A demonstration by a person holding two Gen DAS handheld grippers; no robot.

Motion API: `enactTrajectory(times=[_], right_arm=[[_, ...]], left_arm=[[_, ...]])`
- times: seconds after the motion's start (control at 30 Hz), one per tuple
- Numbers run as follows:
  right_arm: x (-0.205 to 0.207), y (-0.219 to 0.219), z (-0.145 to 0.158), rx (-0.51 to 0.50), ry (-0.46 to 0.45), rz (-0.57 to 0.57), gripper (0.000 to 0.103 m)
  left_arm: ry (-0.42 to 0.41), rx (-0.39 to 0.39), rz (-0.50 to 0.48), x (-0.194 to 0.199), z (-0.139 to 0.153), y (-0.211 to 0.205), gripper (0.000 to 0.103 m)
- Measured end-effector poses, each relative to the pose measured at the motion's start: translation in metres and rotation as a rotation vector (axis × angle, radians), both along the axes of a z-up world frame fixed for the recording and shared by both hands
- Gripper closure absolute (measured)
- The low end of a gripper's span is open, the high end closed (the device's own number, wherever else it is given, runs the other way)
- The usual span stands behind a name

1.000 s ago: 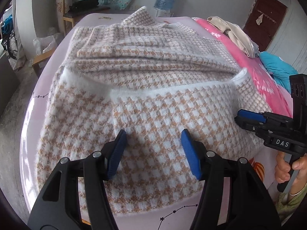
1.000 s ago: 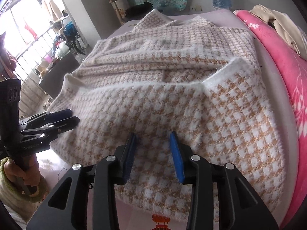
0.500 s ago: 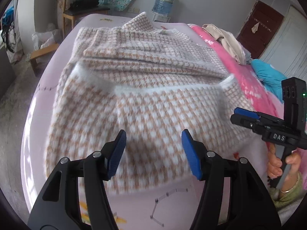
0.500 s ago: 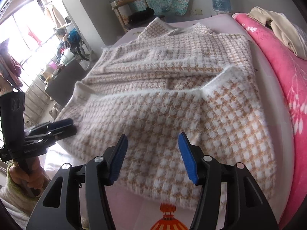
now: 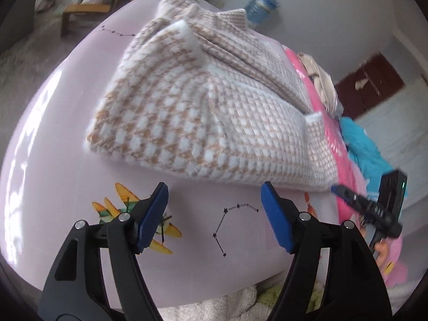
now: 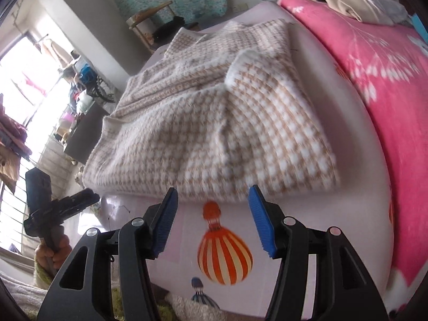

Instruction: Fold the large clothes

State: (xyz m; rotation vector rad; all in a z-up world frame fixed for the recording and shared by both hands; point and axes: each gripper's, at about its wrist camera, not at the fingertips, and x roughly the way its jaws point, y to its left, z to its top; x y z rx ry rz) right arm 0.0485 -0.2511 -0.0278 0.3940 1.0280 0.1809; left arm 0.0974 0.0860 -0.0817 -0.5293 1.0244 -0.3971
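Both my grippers, left (image 5: 214, 215) and right (image 6: 212, 220), hang empty, jaws just opened apart. Houndstooth sweater (image 5: 203, 123) lies folded at twelve o'clock on pink sheet (image 5: 53, 160); released, likely for regrasp.

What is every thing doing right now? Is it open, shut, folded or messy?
Checked sweater: partly folded, flat on the bed, nothing gripping it.
Left gripper: open, empty, jaws just opened wider.
Right gripper: open, empty.
Beige clothes: crumpled heap on the pink blanket.

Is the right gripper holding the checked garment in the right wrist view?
No, the right gripper is open above the bare sheet, short of the garment.
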Motion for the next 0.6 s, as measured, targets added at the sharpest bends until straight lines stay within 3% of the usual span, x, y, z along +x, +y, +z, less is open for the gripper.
enactTrajectory(times=[0.23,0.47,0.6], right_arm=[[-0.008,-0.013,-0.015,0.01,0.039,-0.066,0.049],[-0.01,-0.028,-0.035,0.053,0.087,-0.117,0.049],[-0.005,-0.036,-0.041,0.089,0.08,-0.136,0.049]], left_arm=[[0.012,-0.119,0.06,0.017,-0.008,0.005,0.027],[0.02,-0.298,0.201,0.011,-0.02,0.024,0.026],[0.017,-0.337,0.252,0.01,-0.022,0.03,0.026]])
